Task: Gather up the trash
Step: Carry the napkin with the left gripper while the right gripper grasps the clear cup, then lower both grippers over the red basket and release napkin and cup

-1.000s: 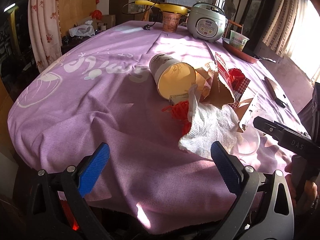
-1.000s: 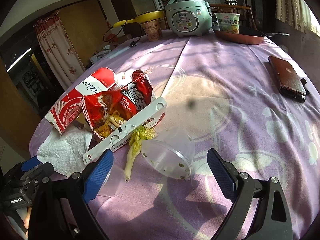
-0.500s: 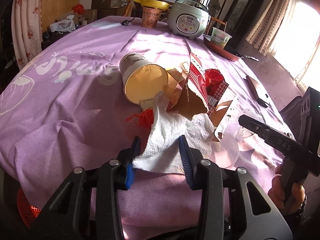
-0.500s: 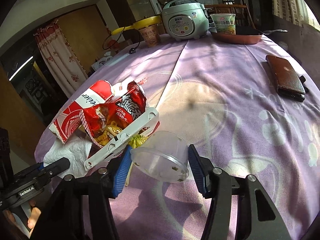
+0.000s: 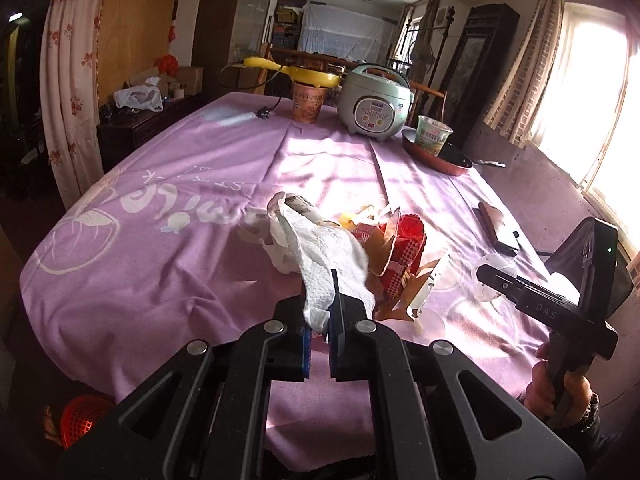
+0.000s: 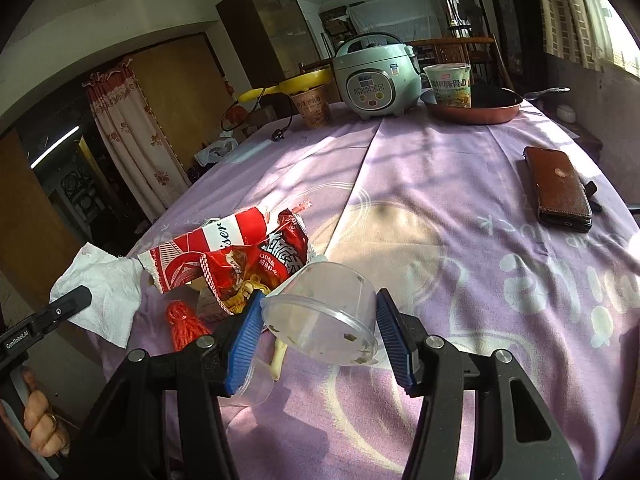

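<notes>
The left gripper [image 5: 319, 312] is found clamped on a corner of a white paper towel [image 5: 324, 256], which is lifted off the purple tablecloth [image 5: 168, 240] and trails forward from the jaws. The right gripper [image 6: 320, 332] is found closed around a clear plastic cup [image 6: 320, 312], held tilted between the two blue pads [image 6: 390, 336], its mouth turned toward the camera; small scraps cling inside it. Both holds are judged secure, though the cup wall is thin and may be expected to flex under pressure.

Remaining litter is noted just ahead and to the left of the right gripper: a torn red snack wrapper [image 6: 236, 252], a red net bundle [image 6: 182, 322], and a second clear cup [image 6: 256, 384] lying below the left pad. A brown phone case [image 6: 558, 190] lies well off to the right and is judged not to be trash.

The pick-up step is judged complete for two items. A red basket [image 5: 82, 420] is seen on the floor, below and left of the left gripper; whether it serves as the bin cannot be told. Carriage of both items to a receptacle and release there are called for next.
</notes>
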A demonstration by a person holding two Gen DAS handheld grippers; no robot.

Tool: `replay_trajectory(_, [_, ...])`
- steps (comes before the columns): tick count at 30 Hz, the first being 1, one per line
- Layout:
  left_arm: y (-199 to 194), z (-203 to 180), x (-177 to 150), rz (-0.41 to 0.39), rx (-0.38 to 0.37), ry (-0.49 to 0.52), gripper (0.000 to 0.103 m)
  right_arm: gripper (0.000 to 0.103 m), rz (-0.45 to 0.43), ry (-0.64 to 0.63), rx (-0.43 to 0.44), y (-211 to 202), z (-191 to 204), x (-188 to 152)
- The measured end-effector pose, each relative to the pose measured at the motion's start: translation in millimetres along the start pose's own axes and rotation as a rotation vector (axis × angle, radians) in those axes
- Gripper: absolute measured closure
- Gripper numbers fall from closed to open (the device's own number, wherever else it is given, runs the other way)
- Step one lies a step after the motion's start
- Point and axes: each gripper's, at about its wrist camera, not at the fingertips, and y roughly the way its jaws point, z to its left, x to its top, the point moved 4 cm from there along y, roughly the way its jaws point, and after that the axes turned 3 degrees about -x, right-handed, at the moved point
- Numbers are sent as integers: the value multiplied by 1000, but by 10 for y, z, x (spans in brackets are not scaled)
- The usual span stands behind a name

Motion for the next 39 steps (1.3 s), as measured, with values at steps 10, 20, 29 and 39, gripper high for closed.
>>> replay_trajectory(10, [-707,879,-225,-68,243,-149,96,47,-26,-87,102,-184,486,40])
replay_trajectory(20, [-1103,1978,-1312,57,494,-405,95,47,54,-283,339,-150,1737,-185])
replay_trajectory(29, [-782,2648,-2170,255,550,-596,72,47,207,-445,465,-102,2672,-722])
replay_trajectory(39, [-1210,2866,-2101,147,730,-615,15,47,477,-596,558,398,3494,-1472])
